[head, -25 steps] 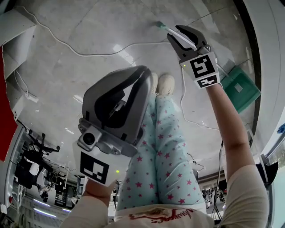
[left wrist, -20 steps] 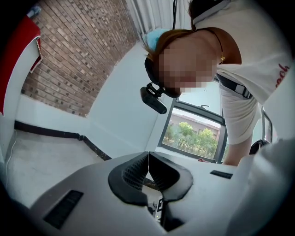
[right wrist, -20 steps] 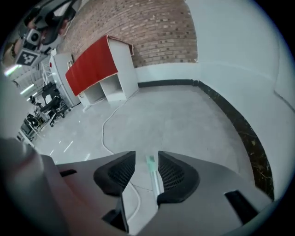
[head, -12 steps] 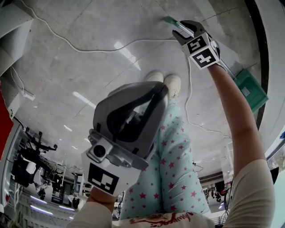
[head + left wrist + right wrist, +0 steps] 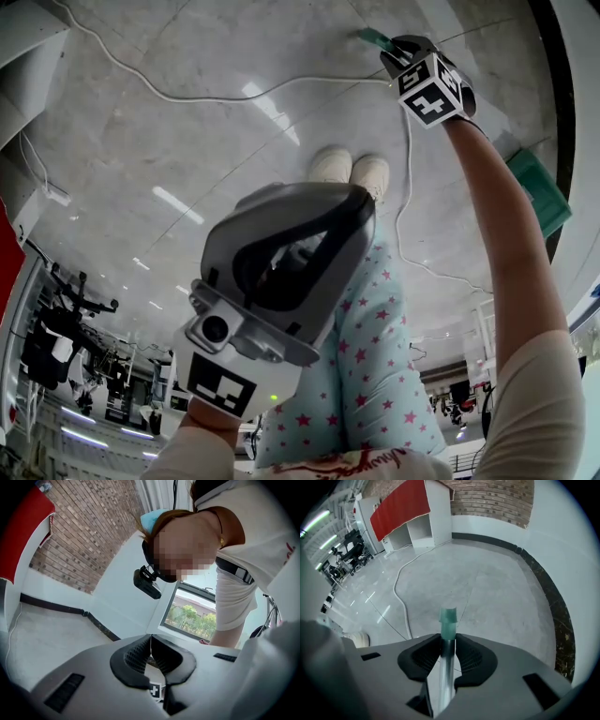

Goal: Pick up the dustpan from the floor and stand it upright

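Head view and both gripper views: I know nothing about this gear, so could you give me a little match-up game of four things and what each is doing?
1. left gripper
2. right gripper
3. white cable
4. green dustpan pan

A. clamped on the dustpan handle
B. jaws together, nothing between them
C. trailing across the floor
D. at the head view's right edge

Pairs: 1-B, 2-A, 3-C, 4-D. The right gripper's jaws have just been closing onto that handle.
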Tool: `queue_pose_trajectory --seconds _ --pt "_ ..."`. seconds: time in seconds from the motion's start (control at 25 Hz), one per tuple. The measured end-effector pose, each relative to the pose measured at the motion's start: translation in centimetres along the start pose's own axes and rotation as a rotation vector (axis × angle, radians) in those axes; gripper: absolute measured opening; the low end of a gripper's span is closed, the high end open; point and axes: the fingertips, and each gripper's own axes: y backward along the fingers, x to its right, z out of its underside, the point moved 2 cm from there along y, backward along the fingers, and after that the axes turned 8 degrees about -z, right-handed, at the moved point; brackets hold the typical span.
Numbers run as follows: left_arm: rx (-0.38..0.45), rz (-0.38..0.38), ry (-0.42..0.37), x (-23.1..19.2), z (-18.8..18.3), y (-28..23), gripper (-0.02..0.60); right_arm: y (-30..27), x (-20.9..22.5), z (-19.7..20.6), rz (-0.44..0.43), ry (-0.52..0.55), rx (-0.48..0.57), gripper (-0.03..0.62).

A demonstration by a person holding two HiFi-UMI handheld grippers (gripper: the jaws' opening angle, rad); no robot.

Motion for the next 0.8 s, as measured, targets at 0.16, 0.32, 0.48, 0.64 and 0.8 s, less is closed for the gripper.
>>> queue_pose_trajectory --seconds 0.16,0.32,0.48,0.64,0.8 --pt "-0.006 0.010 -0.002 0.4 0.2 0.0 0.020 -0.3 0.0 0.3 -0.005 0.009 -0.017 0.110" --pt "0.001 0.023 -0.010 1.2 -0.8 -0.4 0.020 0.9 0.4 0.0 0.007 0.004 -0.020 0.109" --pt "0.005 0.045 -0.018 1.8 -2.0 -0.9 0.020 3.2 0.6 -1.2 0.018 -0.008 0.028 0.107" --pt "0.014 0.079 -0.024 3.3 -4.0 -1.4 0.020 7.3 0.0 -2.9 0.032 -0.010 0.107 0.107" --pt "0.018 0.129 -0.040 6.3 -7.2 -2.1 0.020 12.7 -1.1 -4.1 0.046 0.003 0.170 0.107"
